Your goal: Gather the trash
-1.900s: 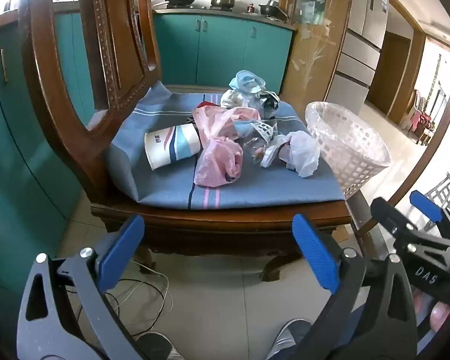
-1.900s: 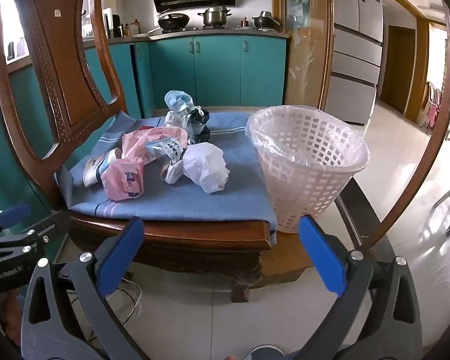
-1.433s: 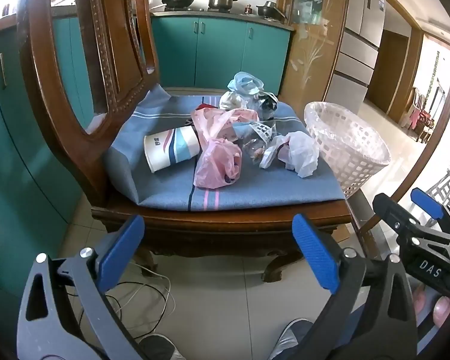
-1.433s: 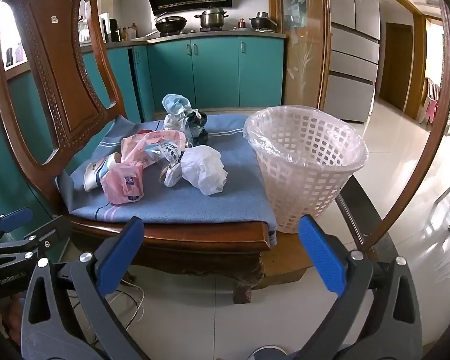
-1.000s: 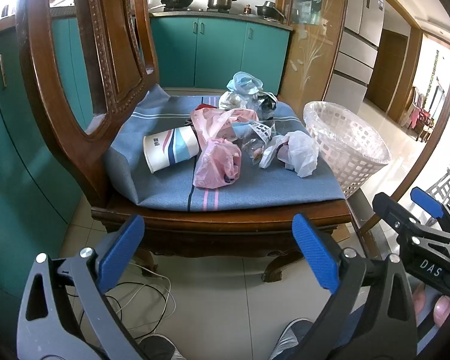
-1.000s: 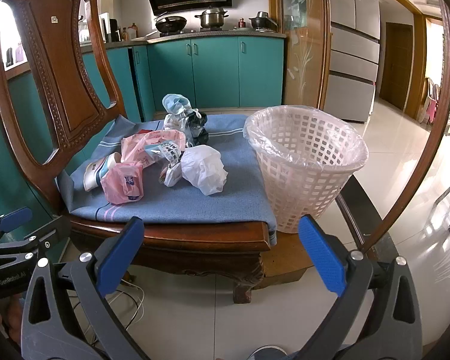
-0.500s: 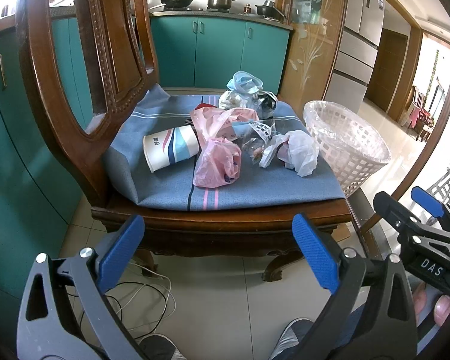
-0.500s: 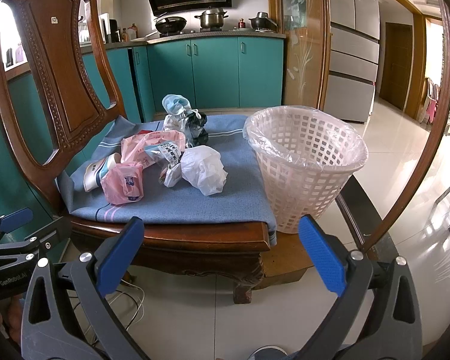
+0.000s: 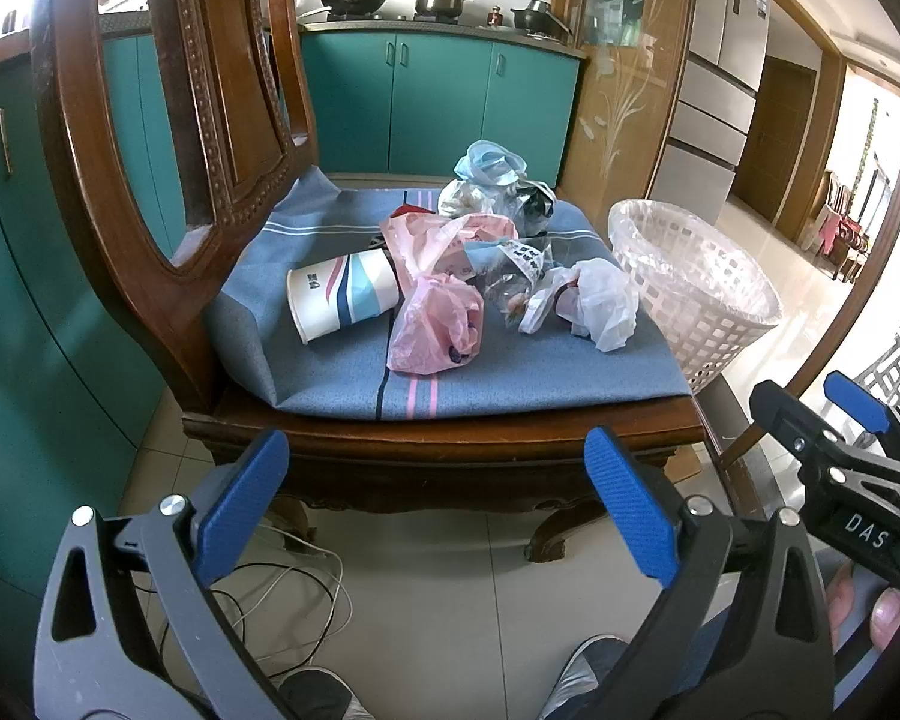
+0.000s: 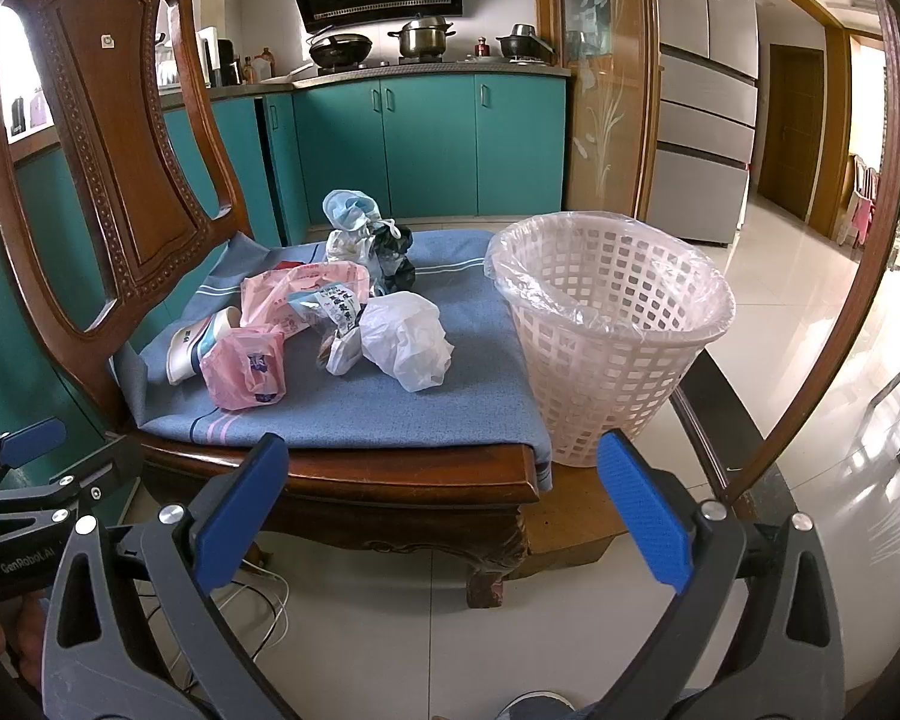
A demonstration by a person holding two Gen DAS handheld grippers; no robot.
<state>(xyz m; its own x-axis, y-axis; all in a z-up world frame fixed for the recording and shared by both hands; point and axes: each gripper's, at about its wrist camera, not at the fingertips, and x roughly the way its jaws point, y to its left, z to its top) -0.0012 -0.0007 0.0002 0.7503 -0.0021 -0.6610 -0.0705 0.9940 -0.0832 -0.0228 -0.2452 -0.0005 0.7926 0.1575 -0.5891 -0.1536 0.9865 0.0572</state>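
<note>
Trash lies on a chair's blue cushion (image 9: pixel 342 372): a paper cup (image 9: pixel 339 294) on its side, pink plastic bags (image 9: pixel 435 330), a crumpled white bag (image 9: pixel 606 300), a clear wrapper (image 9: pixel 516 276) and a tied bundle with a blue mask (image 9: pixel 489 171) at the back. A white lattice basket (image 10: pixel 612 330) with a clear liner stands right of the chair. My left gripper (image 9: pixel 438 498) is open and empty, in front of the chair's front edge. My right gripper (image 10: pixel 444 504) is open and empty, before the chair's front right corner. The trash also shows in the right wrist view (image 10: pixel 402 342).
The wooden chair back (image 10: pixel 120 138) rises at the left. Teal cabinets (image 10: pixel 426 138) and a stove with pots stand behind. White cables (image 9: pixel 282 588) lie on the tiled floor under the chair. A curved wooden frame (image 10: pixel 870 276) runs along the right. My shoes (image 9: pixel 582 678) show below.
Both grippers have stayed nearly still, with only a slight drift of view. The trash and basket have not moved.
</note>
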